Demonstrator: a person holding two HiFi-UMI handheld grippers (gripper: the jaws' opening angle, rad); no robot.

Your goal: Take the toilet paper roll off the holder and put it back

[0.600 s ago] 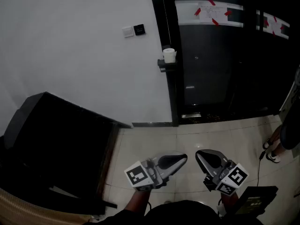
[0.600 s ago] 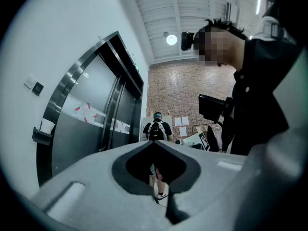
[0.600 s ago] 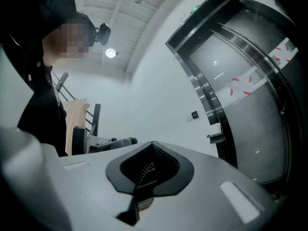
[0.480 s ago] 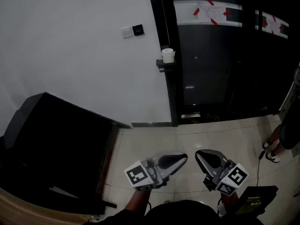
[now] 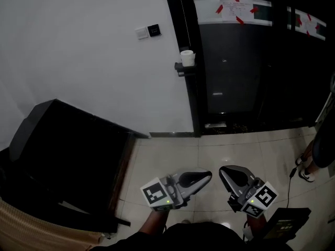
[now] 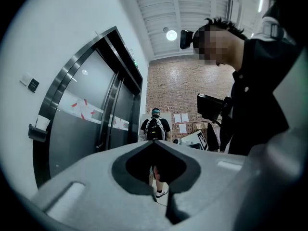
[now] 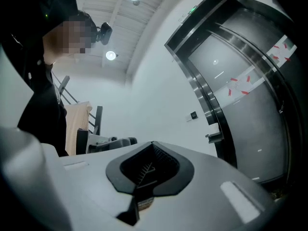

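Observation:
A white toilet paper roll (image 5: pixel 187 57) stands on a small black holder (image 5: pixel 181 68) fixed to the dark door frame, far ahead and above my grippers. The left gripper view shows the roll (image 6: pixel 42 122) at its left edge. In the right gripper view the holder (image 7: pixel 214 137) is small beside the frame. My left gripper (image 5: pixel 205 175) and right gripper (image 5: pixel 224 172) hang low over the tiled floor, side by side. Both are shut with nothing between the jaws.
A large black cabinet (image 5: pixel 68 156) fills the left. Wall switches (image 5: pixel 148 32) sit left of the holder, and a dark glass door with red tape (image 5: pixel 235 8) stands to its right. A bystander's shoes (image 5: pixel 305 167) are at the far right; a backpacked person (image 6: pixel 154 126) stands farther off.
The head view has shifted slightly, so the holder sits a touch higher in the picture. Both grippers stay shut and almost where they were.

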